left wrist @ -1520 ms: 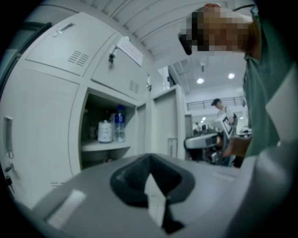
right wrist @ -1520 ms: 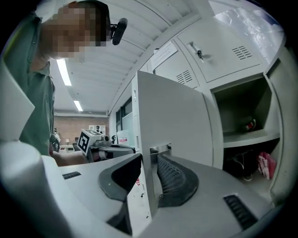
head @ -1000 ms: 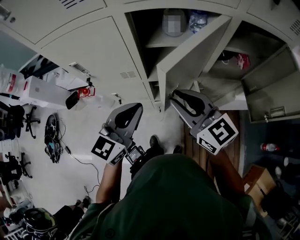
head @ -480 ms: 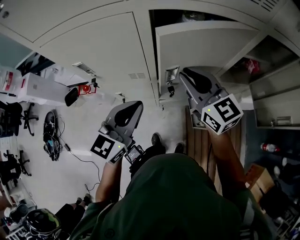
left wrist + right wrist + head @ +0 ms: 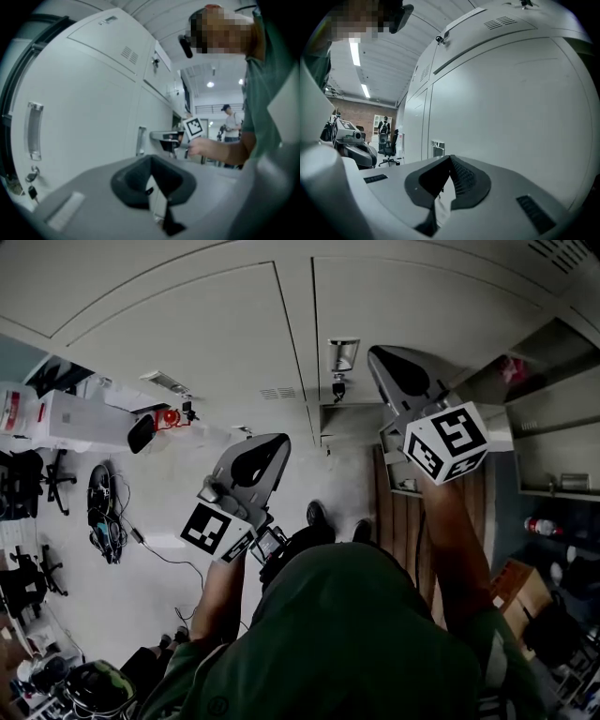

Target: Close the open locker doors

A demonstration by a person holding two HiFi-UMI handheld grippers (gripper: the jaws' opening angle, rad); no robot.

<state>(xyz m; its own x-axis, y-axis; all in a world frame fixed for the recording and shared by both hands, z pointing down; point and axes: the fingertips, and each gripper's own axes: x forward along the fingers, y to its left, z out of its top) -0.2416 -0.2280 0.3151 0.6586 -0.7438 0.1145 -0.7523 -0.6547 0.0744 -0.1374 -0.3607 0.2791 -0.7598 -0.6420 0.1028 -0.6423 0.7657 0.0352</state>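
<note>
The grey locker door in the middle of the row lies flush with its frame, its latch at the left edge. My right gripper is up against this door, jaws shut with nothing between them. To the left, the neighbouring door is also closed. My left gripper hangs back from the lockers, lower and to the left, jaws shut and empty. At the far right, lockers stand open, with a red item on a shelf.
A wooden slatted platform lies on the floor under the right lockers. A red bottle and a brown box sit at the right. Office chairs, a cable and white boxes fill the left. A person stands far off.
The middle locker door swung from wide open to flush as my right gripper pushed it up and in. That gripper's jaws came together. My left gripper barely moved.
</note>
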